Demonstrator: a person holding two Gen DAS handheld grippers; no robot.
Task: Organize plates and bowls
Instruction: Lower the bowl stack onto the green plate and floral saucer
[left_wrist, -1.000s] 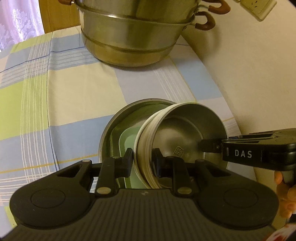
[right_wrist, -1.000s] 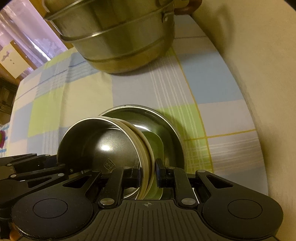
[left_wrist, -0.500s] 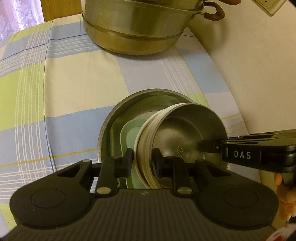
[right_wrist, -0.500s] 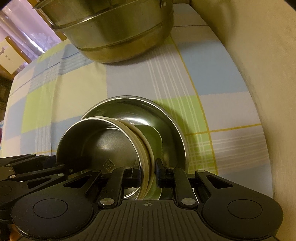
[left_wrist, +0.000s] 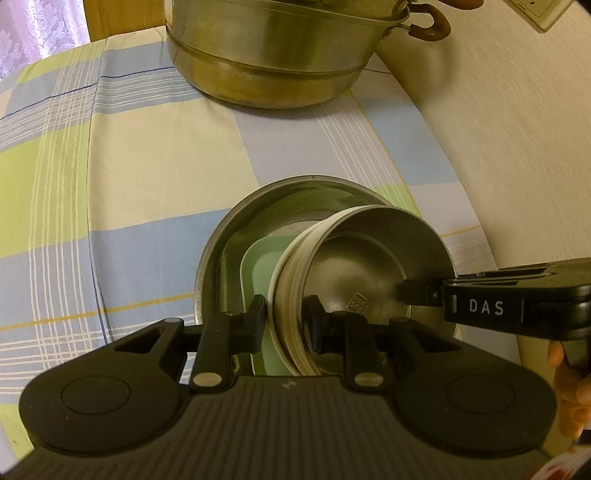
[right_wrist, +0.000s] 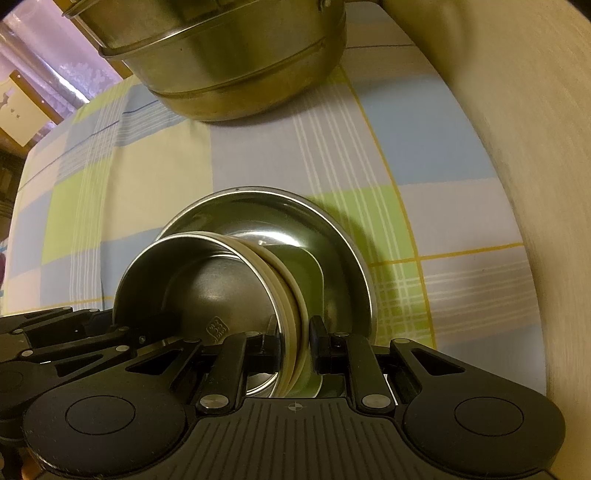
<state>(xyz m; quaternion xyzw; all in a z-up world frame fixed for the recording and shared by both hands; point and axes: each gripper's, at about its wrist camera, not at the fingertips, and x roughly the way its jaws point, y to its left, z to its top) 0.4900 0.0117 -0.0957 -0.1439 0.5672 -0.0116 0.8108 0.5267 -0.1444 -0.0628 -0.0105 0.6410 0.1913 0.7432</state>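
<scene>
A stack of nested bowls (left_wrist: 354, 273), steel on the inside with cream rims, is held by both grippers over a wide steel plate (left_wrist: 236, 229). A pale green square dish (left_wrist: 258, 266) lies in that plate under the bowls. My left gripper (left_wrist: 284, 321) is shut on the near rim of the bowl stack. My right gripper (right_wrist: 293, 343) is shut on the opposite rim of the bowl stack (right_wrist: 221, 280). The steel plate (right_wrist: 332, 229) and the green dish (right_wrist: 306, 266) also show in the right wrist view. The right gripper's body (left_wrist: 517, 306) reaches in from the right.
A large two-tier steel steamer pot (left_wrist: 280, 55) with brown handles stands at the back of the checked tablecloth (left_wrist: 147, 166). A cream wall (left_wrist: 498, 129) curves along the right side. The pot also shows in the right wrist view (right_wrist: 229, 55).
Both grippers, still shut on the bowl stack, have drawn back and lifted a little. The pot has slid up toward the top of both views, and more cloth shows.
</scene>
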